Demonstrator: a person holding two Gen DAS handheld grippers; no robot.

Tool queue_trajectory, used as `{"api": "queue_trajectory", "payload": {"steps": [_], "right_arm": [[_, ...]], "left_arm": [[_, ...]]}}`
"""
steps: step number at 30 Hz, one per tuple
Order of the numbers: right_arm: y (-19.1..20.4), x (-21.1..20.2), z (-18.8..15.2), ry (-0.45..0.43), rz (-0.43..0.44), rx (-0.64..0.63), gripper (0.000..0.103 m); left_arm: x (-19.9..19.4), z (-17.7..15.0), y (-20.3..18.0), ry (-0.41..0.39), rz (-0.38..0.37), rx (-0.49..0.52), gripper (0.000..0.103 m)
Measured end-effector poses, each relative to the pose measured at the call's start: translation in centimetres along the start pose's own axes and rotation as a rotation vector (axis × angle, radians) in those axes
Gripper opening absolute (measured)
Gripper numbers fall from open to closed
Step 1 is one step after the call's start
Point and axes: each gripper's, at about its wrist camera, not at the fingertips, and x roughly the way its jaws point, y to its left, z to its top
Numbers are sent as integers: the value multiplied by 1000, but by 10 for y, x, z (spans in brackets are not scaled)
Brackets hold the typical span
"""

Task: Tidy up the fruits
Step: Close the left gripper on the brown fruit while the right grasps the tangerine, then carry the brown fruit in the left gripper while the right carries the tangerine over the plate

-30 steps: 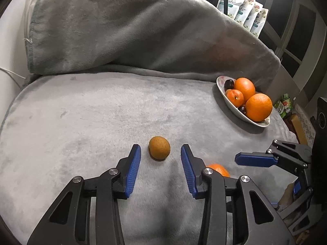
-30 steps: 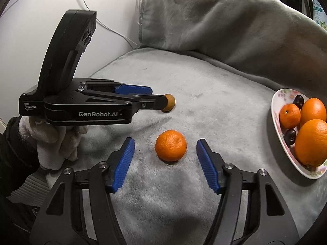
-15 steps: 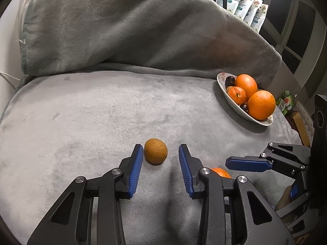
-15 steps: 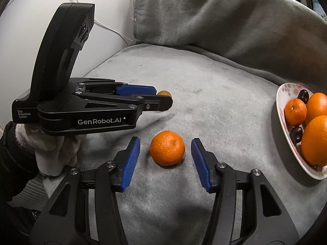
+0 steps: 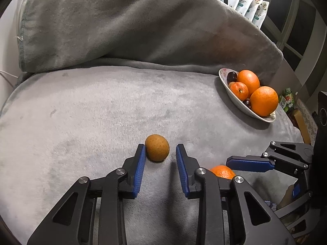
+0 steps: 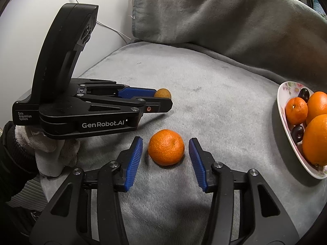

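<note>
On the left gripper (image 6: 161, 100), seen only from the right wrist, reads "GenRobot.AI"; its narrowed jaws flank a brown fruit (image 5: 157, 147). The right gripper (image 6: 165, 159) brackets a mandarin (image 6: 166, 147), unclosed.

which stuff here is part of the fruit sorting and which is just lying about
Part of the job:
- brown fruit, between the left tool's fingers
- mandarin, between the right tool's fingers
- fruit dish with oranges and plums

Just lying about:
- grey blanket
- snack packets
- white cables

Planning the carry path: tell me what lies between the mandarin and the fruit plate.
Only bare grey blanket lies between mandarin and plate, in the right wrist view.
</note>
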Motion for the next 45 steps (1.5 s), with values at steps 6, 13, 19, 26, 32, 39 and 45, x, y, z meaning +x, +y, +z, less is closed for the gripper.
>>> {"api": "queue_trajectory", "payload": {"steps": [6, 13, 19, 26, 32, 39, 45], "right_arm": [[1, -2, -1, 2, -3, -4, 42], [1, -3, -1, 8, -12, -5, 39], [2, -3, -1, 5, -20, -7, 38], [2, -13, -3, -25, -23, 6, 38], [-4, -31, -6, -63, -28, 37, 38], [-13, -55, -11, -105, -45, 76, 38], [-25, -72, -15, -136, -66, 111, 38]], "left_arm": [[1, 0, 2, 7, -2, -4, 24], [3, 0, 0, 13, 2, -1, 22], [2, 0, 1, 9, -3, -10, 22], [-10, 1, 2, -21, -11, -23, 22], [-26, 5, -3, -64, -30, -27, 22], [-37, 7, -21, -99, -63, -10, 22], [-45, 9, -37, -123, -88, 7, 22]]}}
